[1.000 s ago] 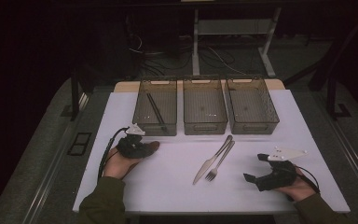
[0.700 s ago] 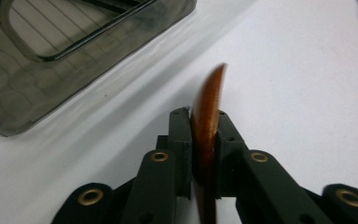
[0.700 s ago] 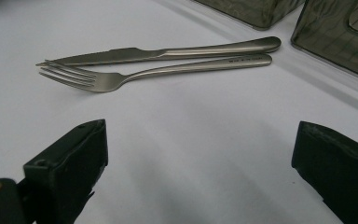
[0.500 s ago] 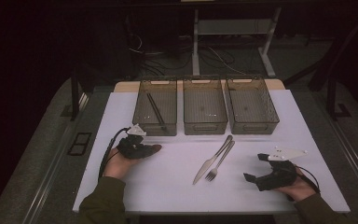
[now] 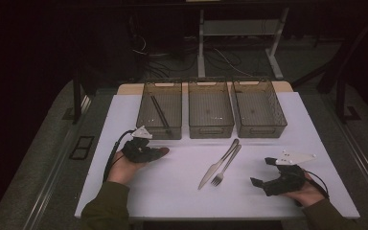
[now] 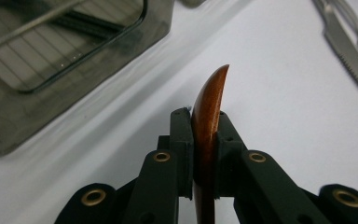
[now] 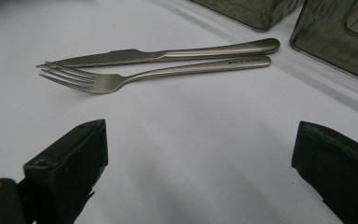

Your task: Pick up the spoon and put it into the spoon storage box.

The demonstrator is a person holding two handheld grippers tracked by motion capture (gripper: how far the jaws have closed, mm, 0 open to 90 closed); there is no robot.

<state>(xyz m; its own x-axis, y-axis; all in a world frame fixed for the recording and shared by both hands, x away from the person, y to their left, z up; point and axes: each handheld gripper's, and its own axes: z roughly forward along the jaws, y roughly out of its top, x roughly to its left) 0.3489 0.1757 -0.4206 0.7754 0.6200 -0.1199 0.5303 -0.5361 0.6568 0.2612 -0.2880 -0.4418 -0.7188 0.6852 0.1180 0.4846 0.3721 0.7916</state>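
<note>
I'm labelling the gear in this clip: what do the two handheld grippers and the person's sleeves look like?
Both are black two-jaw tools. The left gripper has flat linkage arms with brass-coloured rivets, a grey three-cornered plate and a black trailing cable. The right gripper carries a similar pale plate and cable. Both sleeves are dark olive green.

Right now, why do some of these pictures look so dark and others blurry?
High view: light falls on the white table alone, the room behind is nearly black. Left gripper view: the brown wooden piece between the jaws is sharp, the grey bin soft. Right gripper view: the fork and knife are crisp, the near jaws blurred.
</note>
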